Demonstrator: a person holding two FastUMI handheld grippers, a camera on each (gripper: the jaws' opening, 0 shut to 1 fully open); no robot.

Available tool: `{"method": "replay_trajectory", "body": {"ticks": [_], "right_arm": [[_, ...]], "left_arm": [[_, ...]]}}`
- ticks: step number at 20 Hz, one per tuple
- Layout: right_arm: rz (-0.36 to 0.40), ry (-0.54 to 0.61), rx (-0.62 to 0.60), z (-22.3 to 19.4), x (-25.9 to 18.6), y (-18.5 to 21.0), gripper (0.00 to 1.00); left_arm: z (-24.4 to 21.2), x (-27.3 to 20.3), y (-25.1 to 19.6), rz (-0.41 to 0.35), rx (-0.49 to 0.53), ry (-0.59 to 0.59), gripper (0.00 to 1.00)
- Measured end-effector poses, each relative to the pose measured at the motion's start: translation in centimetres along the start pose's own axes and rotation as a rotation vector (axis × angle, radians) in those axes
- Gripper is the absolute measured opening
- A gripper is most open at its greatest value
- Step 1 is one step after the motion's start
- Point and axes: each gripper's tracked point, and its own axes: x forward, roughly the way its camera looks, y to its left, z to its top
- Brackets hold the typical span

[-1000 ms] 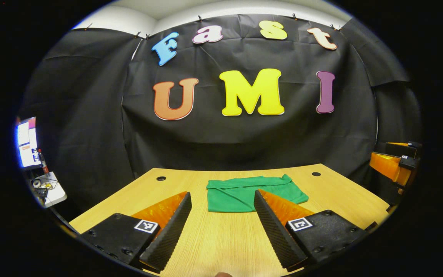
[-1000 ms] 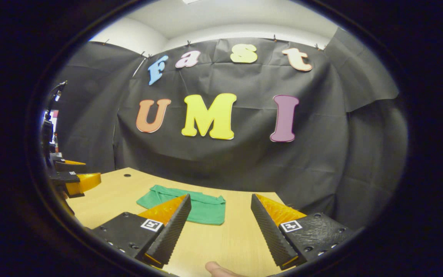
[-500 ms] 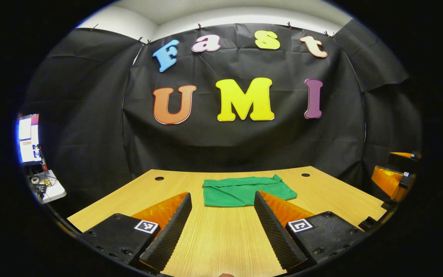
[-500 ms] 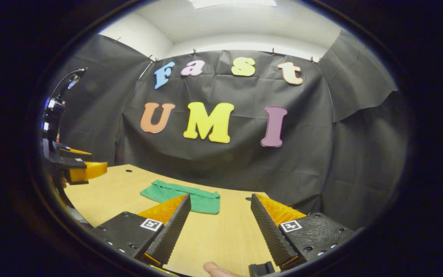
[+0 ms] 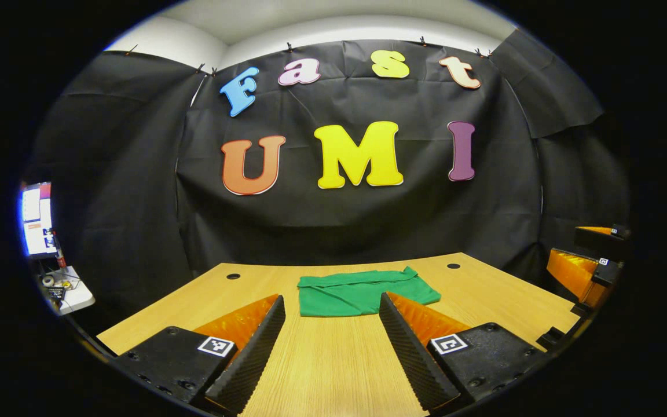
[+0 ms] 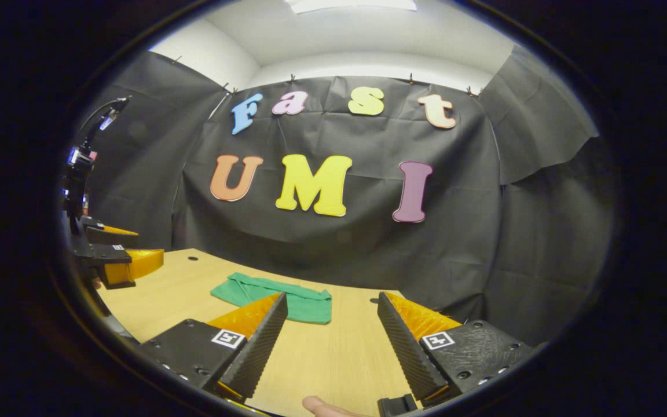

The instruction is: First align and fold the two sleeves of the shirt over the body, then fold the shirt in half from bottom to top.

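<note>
Both fingers of my left tool [image 5: 330, 301] stand spread, empty, above the tabletop [image 5: 333, 370]; the folded green shirt [image 5: 362, 292] lies flat ahead, apart from them. From the right gripper view, my right tool [image 6: 329, 301] is likewise released, the shirt [image 6: 278, 298] lying ahead-left, untouched.

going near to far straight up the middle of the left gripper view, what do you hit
left gripper, its fingers apart → bare wooden table → folded green shirt → far table edge → black cloth wall
</note>
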Motion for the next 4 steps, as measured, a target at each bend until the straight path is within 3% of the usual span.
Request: {"method": "replay_trajectory", "body": {"ticks": [4], "right_arm": [[0.014, 0.020, -0.007, -0.61, 0.44, 0.08, 0.95]], "left_arm": [[0.09, 0.30, 0.61, 0.012, -0.003, -0.002, 1.00]]}}
